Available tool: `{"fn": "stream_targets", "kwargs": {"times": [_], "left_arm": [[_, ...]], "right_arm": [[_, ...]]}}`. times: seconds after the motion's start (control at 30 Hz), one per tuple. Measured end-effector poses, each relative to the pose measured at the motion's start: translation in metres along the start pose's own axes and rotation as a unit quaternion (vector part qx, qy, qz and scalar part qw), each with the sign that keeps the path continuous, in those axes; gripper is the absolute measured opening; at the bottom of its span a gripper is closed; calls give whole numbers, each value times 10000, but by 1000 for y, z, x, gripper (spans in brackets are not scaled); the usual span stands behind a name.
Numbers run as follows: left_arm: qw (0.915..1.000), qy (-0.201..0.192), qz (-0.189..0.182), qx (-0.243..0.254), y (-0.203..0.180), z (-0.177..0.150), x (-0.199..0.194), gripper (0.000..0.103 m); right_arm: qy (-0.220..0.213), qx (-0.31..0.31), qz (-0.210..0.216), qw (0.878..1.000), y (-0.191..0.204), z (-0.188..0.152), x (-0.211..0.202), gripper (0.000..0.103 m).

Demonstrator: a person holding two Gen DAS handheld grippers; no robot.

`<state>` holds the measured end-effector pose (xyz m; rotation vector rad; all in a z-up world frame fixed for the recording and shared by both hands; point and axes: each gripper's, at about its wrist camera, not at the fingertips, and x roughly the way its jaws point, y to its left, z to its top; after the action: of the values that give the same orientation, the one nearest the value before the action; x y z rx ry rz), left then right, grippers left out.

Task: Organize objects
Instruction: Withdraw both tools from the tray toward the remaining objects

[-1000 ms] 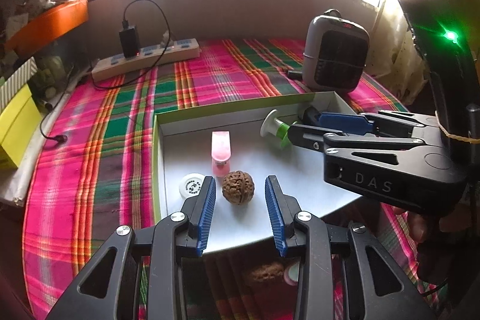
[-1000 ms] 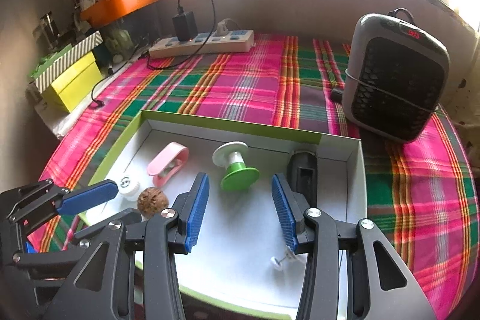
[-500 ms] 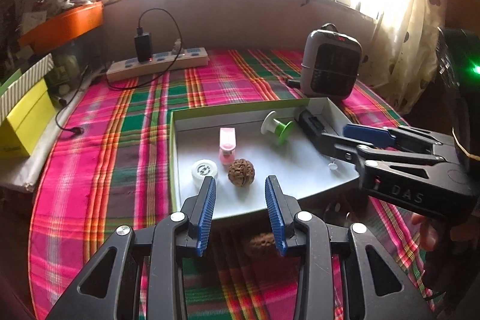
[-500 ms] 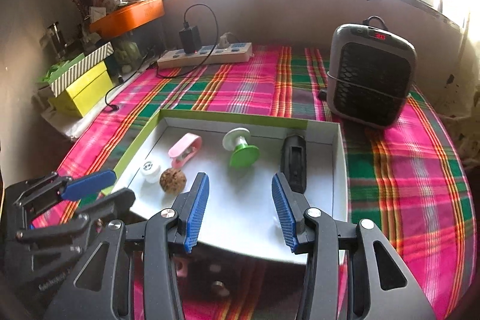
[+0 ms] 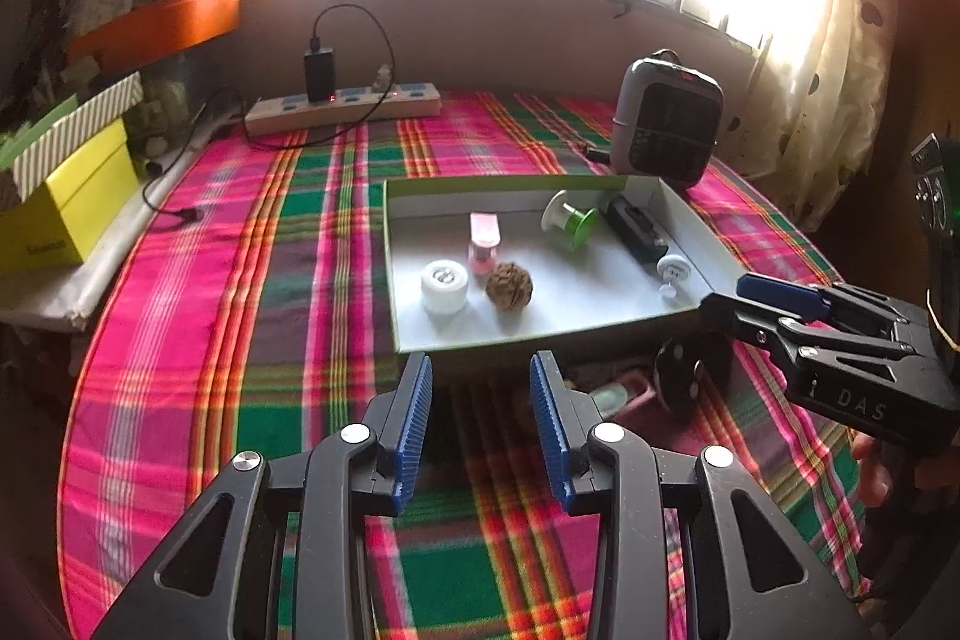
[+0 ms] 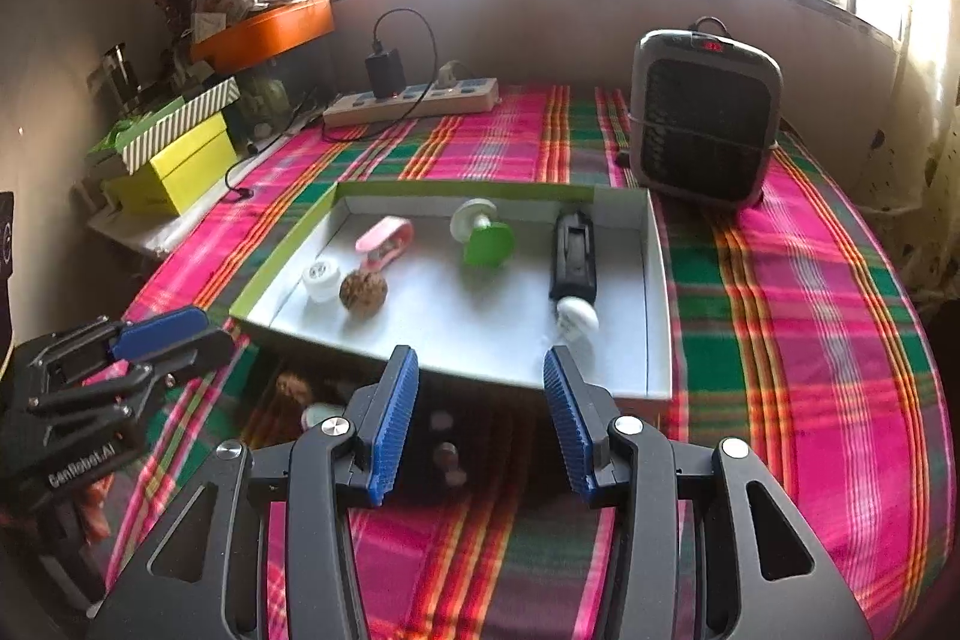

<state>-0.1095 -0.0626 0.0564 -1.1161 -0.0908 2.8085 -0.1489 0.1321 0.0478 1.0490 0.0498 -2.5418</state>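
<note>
Both sets of tongs are released and nothing is held: the left gripper (image 5: pixel 480 418) and the right gripper (image 6: pixel 474 412) hover just short of the near rim of the shallow tray (image 6: pixel 657 292), jaws parted on empty air. Inside it lie a walnut (image 6: pixel 363 293), white cap (image 6: pixel 321 281), pink clip (image 6: pixel 385 242), green spool (image 6: pixel 487 239), black holder (image 6: pixel 574 257) and white pin (image 6: pixel 577 317).

If another piece is to be fetched, a clear approach from six o'clock is advised, the tray rim being avoided. A plaid cloth (image 5: pixel 252 316) covers the table; a heater (image 6: pixel 705 118) stands at one o'clock, a power strip (image 5: pixel 342 109) at eleven, beneath a bright window.
</note>
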Motion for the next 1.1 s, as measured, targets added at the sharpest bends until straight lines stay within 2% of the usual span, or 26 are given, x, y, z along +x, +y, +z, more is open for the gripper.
{"fn": "stream_targets", "kwargs": {"times": [0.23,0.4,0.83,1.1], "left_arm": [[9999,75,-83,-52,4,-12,-1,32],[9996,194,-171,-75,4,-20,3,32],[9987,342,-327,-163,10,-28,11,32],[9982,411,-398,-165,12,-27,17,32]], "right_arm": [[97,24,8,10000,3,-21,-5,46],[228,27,53,9997,4,-29,-1,53],[580,-2,32,9983,8,-33,24,53],[602,20,-21,9982,4,-29,29,53]]}}
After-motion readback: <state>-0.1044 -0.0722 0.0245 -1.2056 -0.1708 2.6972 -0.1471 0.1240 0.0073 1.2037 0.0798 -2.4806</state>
